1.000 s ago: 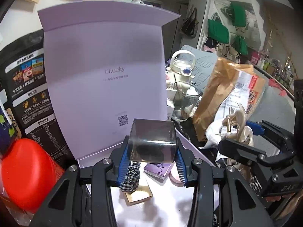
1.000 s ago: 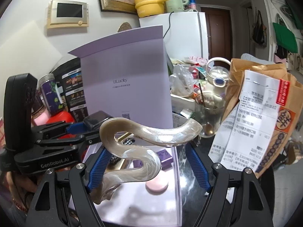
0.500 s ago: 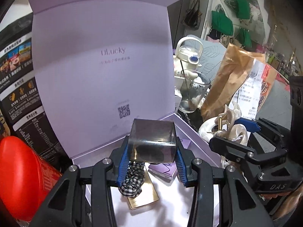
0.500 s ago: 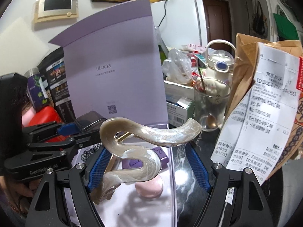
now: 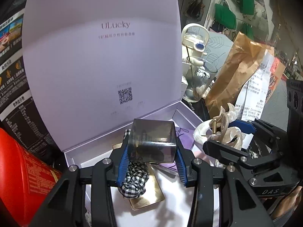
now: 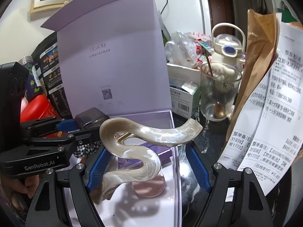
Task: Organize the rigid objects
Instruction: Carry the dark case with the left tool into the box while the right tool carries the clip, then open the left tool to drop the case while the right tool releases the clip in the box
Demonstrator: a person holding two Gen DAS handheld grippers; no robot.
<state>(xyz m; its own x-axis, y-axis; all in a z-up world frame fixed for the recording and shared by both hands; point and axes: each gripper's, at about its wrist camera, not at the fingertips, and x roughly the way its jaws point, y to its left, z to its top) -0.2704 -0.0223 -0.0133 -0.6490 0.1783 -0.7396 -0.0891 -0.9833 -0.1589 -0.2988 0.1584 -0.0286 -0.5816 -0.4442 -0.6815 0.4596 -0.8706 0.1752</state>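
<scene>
The left gripper (image 5: 151,157), clamping the smoky case (image 5: 151,141), hangs directly over the open box (image 5: 181,113), while the right gripper (image 6: 147,160), pinching the clip (image 6: 140,145), sits at its right edge.

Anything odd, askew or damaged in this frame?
Nothing looks spilled or broken. One oddity: the pearly hair clip sits skewed in the right claw, pinched at its lower end. The left claw holds the smoky box squarely.

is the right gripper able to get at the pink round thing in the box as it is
Probably not yet: the right gripper is shut on the pearly hair claw, which hangs right above the pink disc. The open lilac box itself leaves the way free.
</scene>
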